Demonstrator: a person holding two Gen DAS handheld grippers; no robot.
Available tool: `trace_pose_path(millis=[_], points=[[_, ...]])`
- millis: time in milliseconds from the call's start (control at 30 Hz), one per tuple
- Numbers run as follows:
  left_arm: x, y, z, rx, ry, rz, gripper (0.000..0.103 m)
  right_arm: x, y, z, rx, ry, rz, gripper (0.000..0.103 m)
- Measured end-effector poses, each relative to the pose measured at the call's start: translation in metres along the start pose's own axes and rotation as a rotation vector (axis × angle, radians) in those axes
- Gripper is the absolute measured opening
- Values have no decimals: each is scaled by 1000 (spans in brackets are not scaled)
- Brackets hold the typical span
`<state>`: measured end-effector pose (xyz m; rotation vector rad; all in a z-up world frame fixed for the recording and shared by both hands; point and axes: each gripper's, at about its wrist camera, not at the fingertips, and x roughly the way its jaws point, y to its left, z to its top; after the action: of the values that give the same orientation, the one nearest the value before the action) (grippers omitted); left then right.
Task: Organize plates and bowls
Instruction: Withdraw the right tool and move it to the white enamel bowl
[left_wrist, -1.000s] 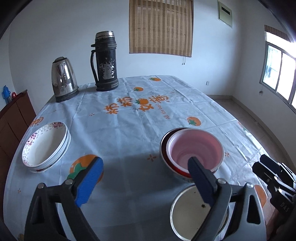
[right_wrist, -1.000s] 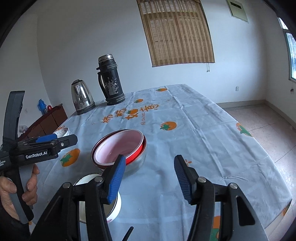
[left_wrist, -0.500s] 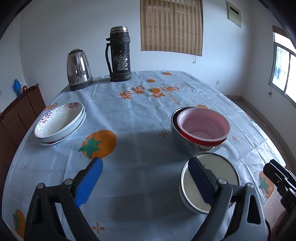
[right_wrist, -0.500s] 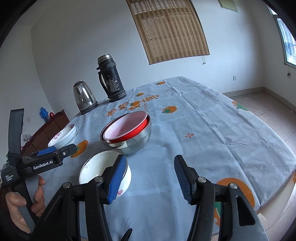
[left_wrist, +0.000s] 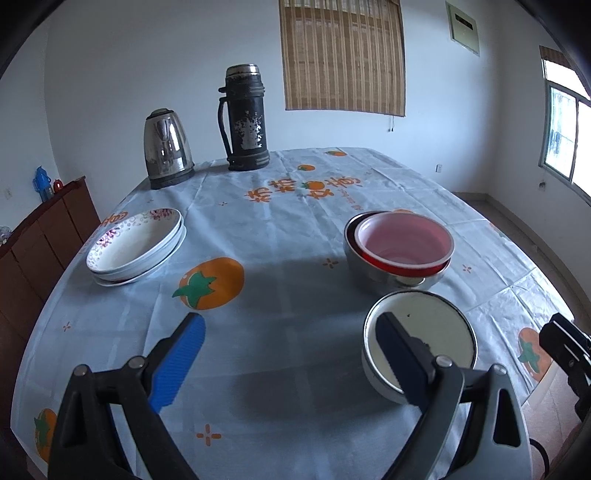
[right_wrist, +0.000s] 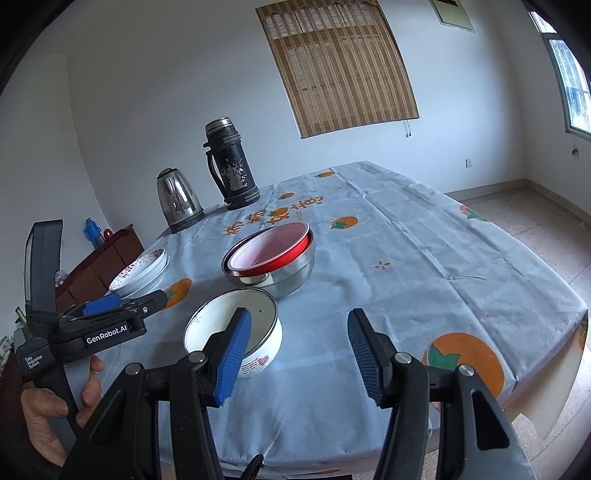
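Blue pads: both grippers carry ribbed blue pads on black frames.
Left gripper (left_wrist: 290, 350): jaws spread wide with nothing between them, held above the near part of the table (left_wrist: 288, 229), pointing toward its far end; its right pad overlaps the white bowl's rim in the left wrist view.
Left hand (right_wrist: 55, 417): wrapped around the left gripper's black handle, seen at the left edge of the right wrist view.
Right gripper (right_wrist: 297, 354): jaws apart and empty, tilted down over the near right part of the table.
White bowl (left_wrist: 419, 343): upright near the table's front edge, just in front of the steel bowl.
Steel bowl (left_wrist: 373, 273): holds a red bowl (left_wrist: 404, 245) with a pink inside, nested.
Plates (left_wrist: 136, 251): stacked, flowered rim on top, near the left edge.
Kettle (left_wrist: 167, 147) and flask (left_wrist: 245, 118): side by side at the far end.
Open room: bare cloth between the plates and the bowls, and to the right of the bowls up to the table's right edge.
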<state>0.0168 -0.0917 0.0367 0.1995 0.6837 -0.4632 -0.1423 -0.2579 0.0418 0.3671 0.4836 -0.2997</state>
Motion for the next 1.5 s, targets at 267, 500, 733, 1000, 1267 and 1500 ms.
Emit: trace_pose_path(millis=[267,500,733,1000,1267,1500], points=[[-3,5,-3,2,-12,22,95,0,11,2,-15,-3,16,57],[4,6,-5,4,1,33,96,2,18,2,-35,-1,19,57],[9,9,-4,-4,5,48,96,5,20,4,-39,0,24,57],[13,11,-3,-7,7,57,96,7,21,6,-40,1,26,57],[18,10,-4,-5,22,63,96,14,19,7,-38,5,27,57],[25,8,-3,-5,37,78,96,18,12,5,-27,6,27,57]])
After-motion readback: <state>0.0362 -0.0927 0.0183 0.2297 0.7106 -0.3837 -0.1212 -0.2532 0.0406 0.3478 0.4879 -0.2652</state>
